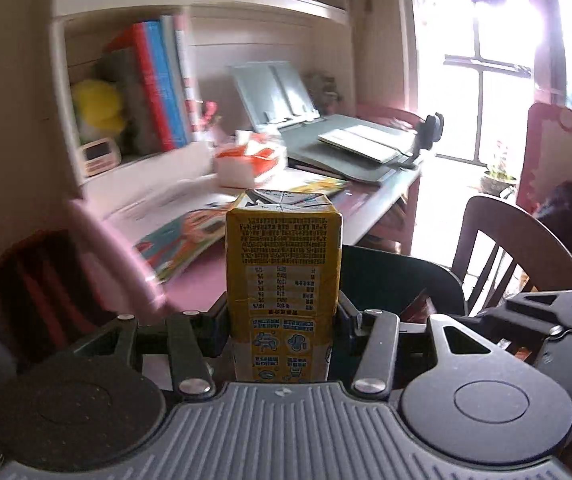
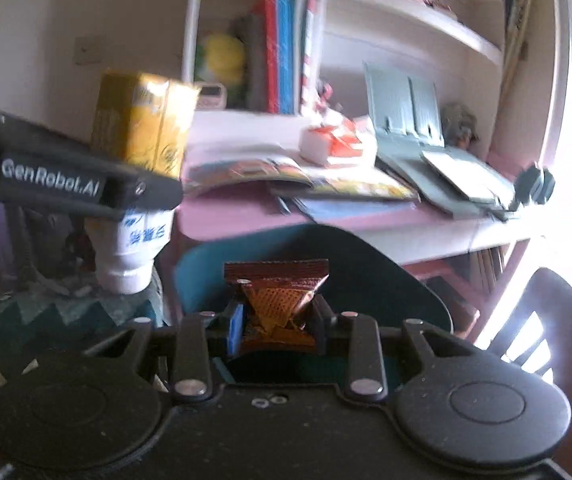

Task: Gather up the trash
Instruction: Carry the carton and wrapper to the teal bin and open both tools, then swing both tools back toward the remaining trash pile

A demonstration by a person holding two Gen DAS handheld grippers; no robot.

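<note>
A yellow drink carton [image 1: 283, 276] stands upright between the jaws of my left gripper [image 1: 283, 312], which is shut on its sides. The same carton [image 2: 146, 120] shows at upper left in the right wrist view, held by the left gripper's black arm [image 2: 74, 184]. My right gripper [image 2: 278, 320] is shut on a crumpled brown snack wrapper [image 2: 278, 296]. Both are held in the air in front of a pink desk [image 2: 246, 216]. A dark teal bin rim [image 2: 325, 252] lies just beyond the wrapper.
A white bottle [image 2: 134, 252] stands below the left gripper. The desk carries open picture books [image 1: 182, 240], an orange and white tissue box [image 2: 333, 140] and a grey book stand [image 1: 309, 120]. A brown wooden chair [image 1: 517, 248] stands at right. A bookshelf [image 2: 286, 52] rises behind.
</note>
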